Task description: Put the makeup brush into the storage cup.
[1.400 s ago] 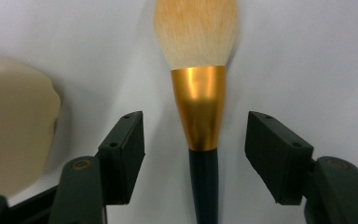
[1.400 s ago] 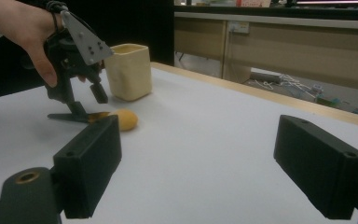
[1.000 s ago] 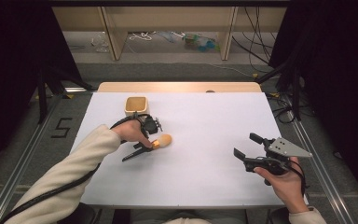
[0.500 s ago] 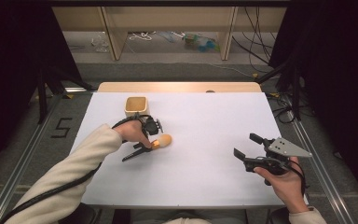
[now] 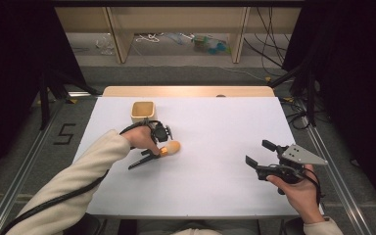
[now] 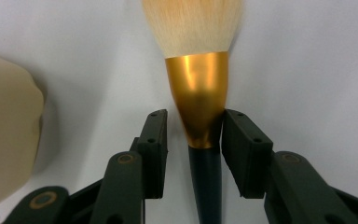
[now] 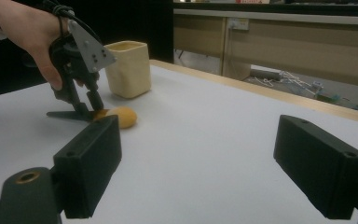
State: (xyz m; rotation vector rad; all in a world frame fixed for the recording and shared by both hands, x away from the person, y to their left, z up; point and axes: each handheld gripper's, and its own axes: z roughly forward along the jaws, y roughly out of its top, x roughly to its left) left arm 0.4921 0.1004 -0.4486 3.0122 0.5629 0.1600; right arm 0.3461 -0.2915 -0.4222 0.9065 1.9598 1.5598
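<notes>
My left hand-held gripper (image 6: 191, 135) jaws have just been closing around the makeup brush (image 6: 200, 93) ferrule on the surface (image 5: 215, 127), not yet clamped; right hand-held gripper (image 5: 258, 155) apart, empty.

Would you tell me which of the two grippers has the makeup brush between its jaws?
The left gripper: its jaws, which have just been closing, straddle the brush at its gold ferrule. The right gripper is open over bare table.

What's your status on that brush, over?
Left gripper closing around brush, one pad touching, other just off. Right gripper open, empty. Cup behind, clear.
</notes>
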